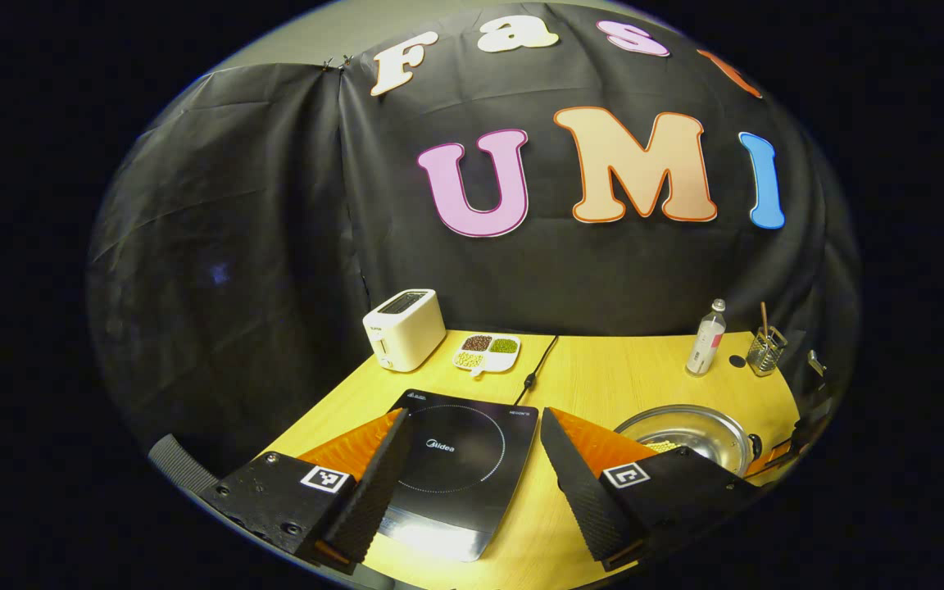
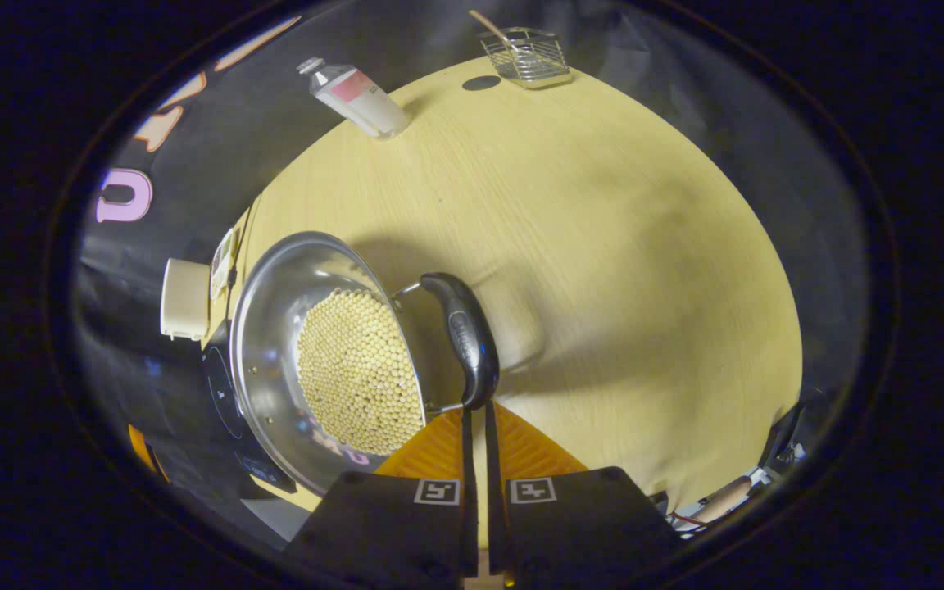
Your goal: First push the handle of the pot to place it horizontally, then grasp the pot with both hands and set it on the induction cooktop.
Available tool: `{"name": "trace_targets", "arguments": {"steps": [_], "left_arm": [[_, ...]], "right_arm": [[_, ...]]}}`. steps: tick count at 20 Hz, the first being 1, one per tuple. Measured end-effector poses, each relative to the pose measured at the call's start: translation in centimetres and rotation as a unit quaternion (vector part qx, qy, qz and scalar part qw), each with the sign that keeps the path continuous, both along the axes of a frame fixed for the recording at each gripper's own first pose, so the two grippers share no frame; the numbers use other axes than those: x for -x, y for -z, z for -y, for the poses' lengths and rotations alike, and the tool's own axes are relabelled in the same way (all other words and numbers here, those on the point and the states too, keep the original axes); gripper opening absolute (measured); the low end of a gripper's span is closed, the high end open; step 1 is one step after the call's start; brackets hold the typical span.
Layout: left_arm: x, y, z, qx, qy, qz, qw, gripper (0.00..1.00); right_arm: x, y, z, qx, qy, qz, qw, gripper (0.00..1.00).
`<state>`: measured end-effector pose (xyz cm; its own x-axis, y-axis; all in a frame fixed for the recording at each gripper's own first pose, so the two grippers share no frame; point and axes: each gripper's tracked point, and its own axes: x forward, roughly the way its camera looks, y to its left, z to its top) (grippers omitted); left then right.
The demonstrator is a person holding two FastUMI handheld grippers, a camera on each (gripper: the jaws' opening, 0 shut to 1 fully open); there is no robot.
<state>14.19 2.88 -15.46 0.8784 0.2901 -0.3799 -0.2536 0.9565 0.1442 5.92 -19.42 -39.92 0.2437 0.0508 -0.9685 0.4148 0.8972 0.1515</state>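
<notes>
Pot, a shiny steel vessel holding a bed of small pale beans, stands on the yellow wooden surface just beside the black induction cooktop. In the right gripper view its black handle stands at the rim on a wire bracket, close over the tips of the right tool. That tool's two fingers lie together with only a thin slit between them, pointing up at the lower end of the handle; whether the tips touch it cannot be told. In the left gripper view the left tool has its fingers spread wide apart, holding nothing, with the cooktop between and below them and the pot to the right, partly hidden behind the right-hand finger. At the back of the surface, toward the booth wall, stand a white toaster and a white divided dish with dark, green and pale contents in separate compartments. A black cord runs from the back edge toward the cooktop. Farther right stand a clear bottle and a small wire holder with a stick in it, well apart from the pot.
</notes>
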Motion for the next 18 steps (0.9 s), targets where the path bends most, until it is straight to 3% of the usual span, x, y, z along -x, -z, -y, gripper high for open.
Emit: {"name": "trace_targets", "arguments": {"steps": [3, 4, 6, 7, 10, 14, 17, 18], "left_arm": [[-0.6, 1.4, 1.0, 0.021, 0.011, -0.013, 1.000, 0.97], [-0.6, 2.2, 1.5, 0.030, 0.019, -0.023, 0.999, 0.97], [-0.9, 3.7, 2.4, 0.047, 0.033, -0.045, 0.997, 0.97], [-1.1, 4.3, 3.0, 0.056, 0.041, -0.056, 0.996, 0.97], [-1.7, 6.3, 4.8, 0.076, 0.069, -0.093, 0.990, 0.97], [-2.4, 8.8, 6.4, 0.091, 0.111, -0.147, 0.979, 0.97], [-2.1, 12.0, 7.6, 0.123, 0.135, -0.221, 0.958, 0.96], [-2.1, 13.1, 8.0, 0.139, 0.141, -0.244, 0.949, 0.96]], "right_arm": [[0.1, -0.9, 0.9, -0.002, -0.003, 0.004, 1.000, 0.08], [0.2, -1.1, 1.2, 0.002, -0.002, 0.008, 1.000, 0.00], [0.4, -1.8, 1.7, -0.006, -0.014, 0.016, 1.000, 0.20], [0.5, -2.4, 1.8, -0.013, -0.019, 0.018, 1.000, 0.24], [0.3, -3.8, 1.8, -0.028, -0.046, 0.036, 0.998, 0.65], [-1.0, -5.5, 1.4, -0.049, -0.076, 0.054, 0.994, 1.00], [-2.4, -5.5, 1.1, -0.069, -0.085, 0.053, 0.993, 0.94], [-2.6, -5.3, 1.0, -0.074, -0.087, 0.052, 0.992, 1.00]]}}
